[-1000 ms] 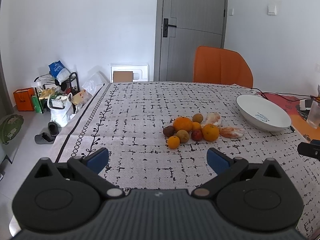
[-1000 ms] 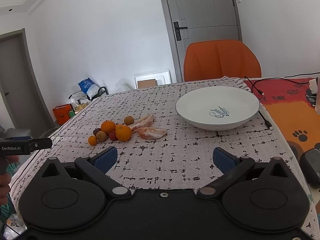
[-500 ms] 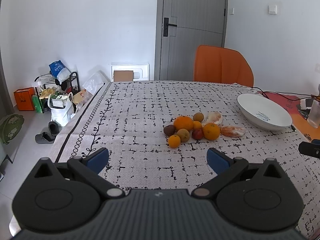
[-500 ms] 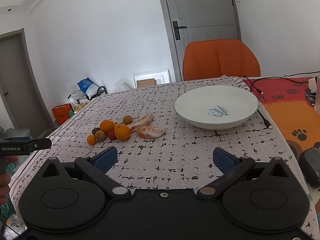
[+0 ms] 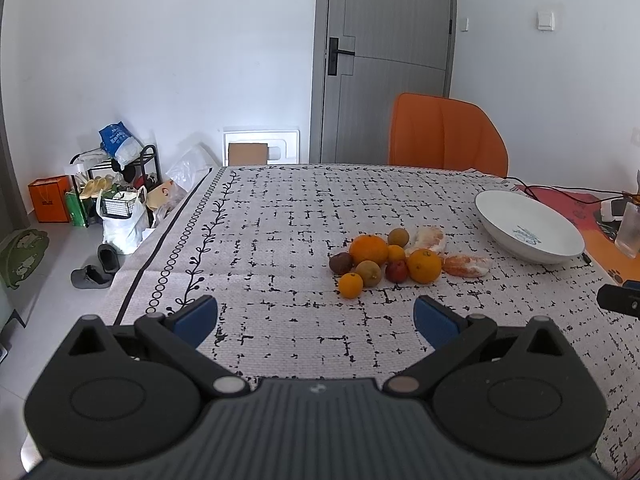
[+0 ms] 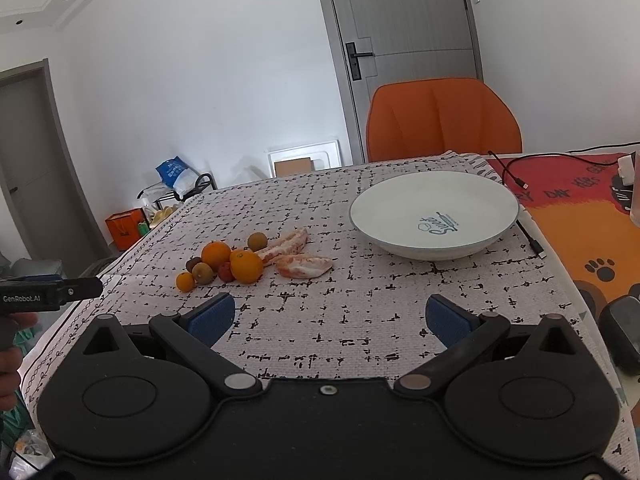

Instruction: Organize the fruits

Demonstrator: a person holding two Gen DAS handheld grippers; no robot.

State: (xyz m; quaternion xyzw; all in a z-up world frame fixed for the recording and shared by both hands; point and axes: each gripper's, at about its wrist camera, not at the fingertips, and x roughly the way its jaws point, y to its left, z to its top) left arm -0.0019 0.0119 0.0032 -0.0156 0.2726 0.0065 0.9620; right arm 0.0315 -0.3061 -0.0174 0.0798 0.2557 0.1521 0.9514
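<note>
Fruits [image 5: 384,258] clustered on the tabletop [image 5: 280,240], left of the white bowl [image 6: 434,216].
Left gripper [image 5: 316,320] and right gripper [image 6: 326,318] hover short of them, jaws spread apart, holding nothing.

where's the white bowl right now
The white bowl sits empty on the tablecloth, ahead of the right gripper and in front of the orange chair. The fruit pile lies apart to its left.
</note>
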